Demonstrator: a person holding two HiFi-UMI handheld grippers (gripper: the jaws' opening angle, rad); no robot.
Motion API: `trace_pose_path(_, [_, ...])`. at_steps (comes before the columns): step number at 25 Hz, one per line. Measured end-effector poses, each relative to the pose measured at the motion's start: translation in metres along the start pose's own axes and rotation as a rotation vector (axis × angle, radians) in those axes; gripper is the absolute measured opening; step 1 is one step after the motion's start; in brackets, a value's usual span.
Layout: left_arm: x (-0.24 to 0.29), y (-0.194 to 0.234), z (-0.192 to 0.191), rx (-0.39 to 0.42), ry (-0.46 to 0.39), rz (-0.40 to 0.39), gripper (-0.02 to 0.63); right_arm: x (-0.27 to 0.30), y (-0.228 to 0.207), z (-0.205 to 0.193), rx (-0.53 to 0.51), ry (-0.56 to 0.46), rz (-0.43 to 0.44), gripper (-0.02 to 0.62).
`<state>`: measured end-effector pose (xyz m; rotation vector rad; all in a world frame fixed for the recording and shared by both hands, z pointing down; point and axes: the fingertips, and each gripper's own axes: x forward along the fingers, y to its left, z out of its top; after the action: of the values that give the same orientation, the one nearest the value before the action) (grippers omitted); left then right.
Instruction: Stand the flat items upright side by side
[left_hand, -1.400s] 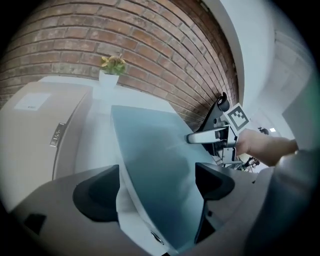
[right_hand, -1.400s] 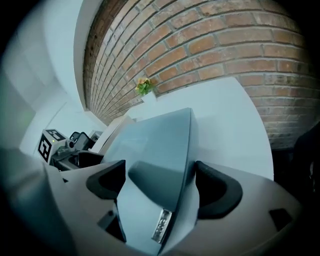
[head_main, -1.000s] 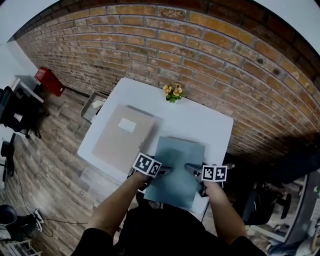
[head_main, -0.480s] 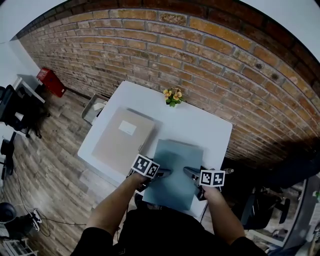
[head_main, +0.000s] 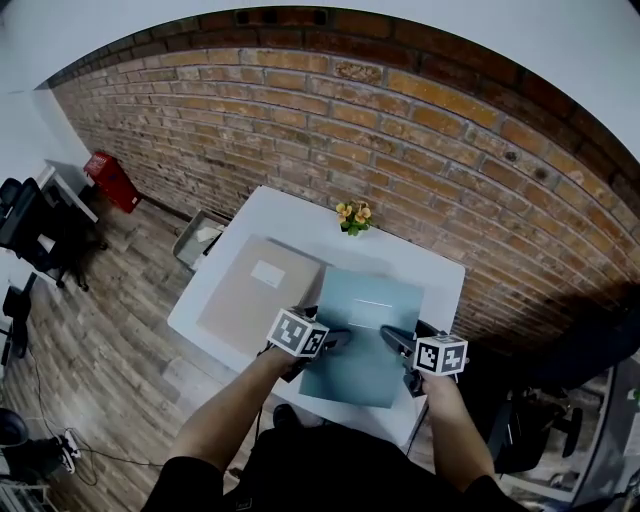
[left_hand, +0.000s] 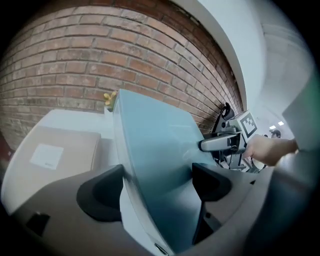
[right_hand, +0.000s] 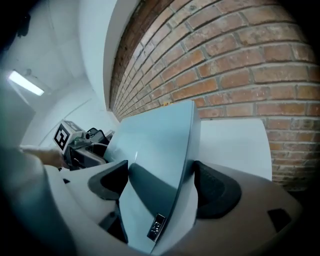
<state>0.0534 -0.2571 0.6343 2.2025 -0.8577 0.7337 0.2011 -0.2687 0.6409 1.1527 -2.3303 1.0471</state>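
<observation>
Far L, on the floor: red box (head_main: 112, 180) against the brick wall (head_main: 400, 130); grey tray (head_main: 200, 238) just beside the table's L edge.

White table (head_main: 440, 270) butts up to the wall. Small pot of yellow flowers (head_main: 352, 216) at its far edge, mid.

Beige folder (head_main: 258, 290) lies flat on the L half of the table, white label up, untouched.

L gripper (head_main: 338, 340): jaws set wide and just been closing; blue folder (head_main: 365, 325) is between them and the pads clamp its L side near the front. L gripper view shows the folder tilted up off flat, cover facing R.

Blue folder sits over the R half of the table, just R of the beige one, far edge twd the flowers. Can't tell if any edge is touching the table.

R gripper (head_main: 392, 340): jaws also wide, just been closing, clamped on the folder's R side opposite the L gripper. R gripper view shows a thick edge w/ a small metal tag between the pads.
</observation>
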Motion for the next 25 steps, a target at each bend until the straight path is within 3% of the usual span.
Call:
trace_pose_path(12, [-0.035,0.001,0.049,0.143,-0.119,0.063,0.42,-0.029,0.031,0.082,-0.173,-0.218,-0.035,0.375])
trace_pose_path(20, [-0.05,0.001,0.067,0.255,-0.17,0.136,0.376,-0.045,0.044,0.097,-0.276,-0.292,-0.064,0.366])
trace_pose_path(25, [-0.056,0.0,0.077,0.276,-0.23,0.144,0.36,-0.053,0.048,0.098,-0.339,-0.341,-0.092,0.357])
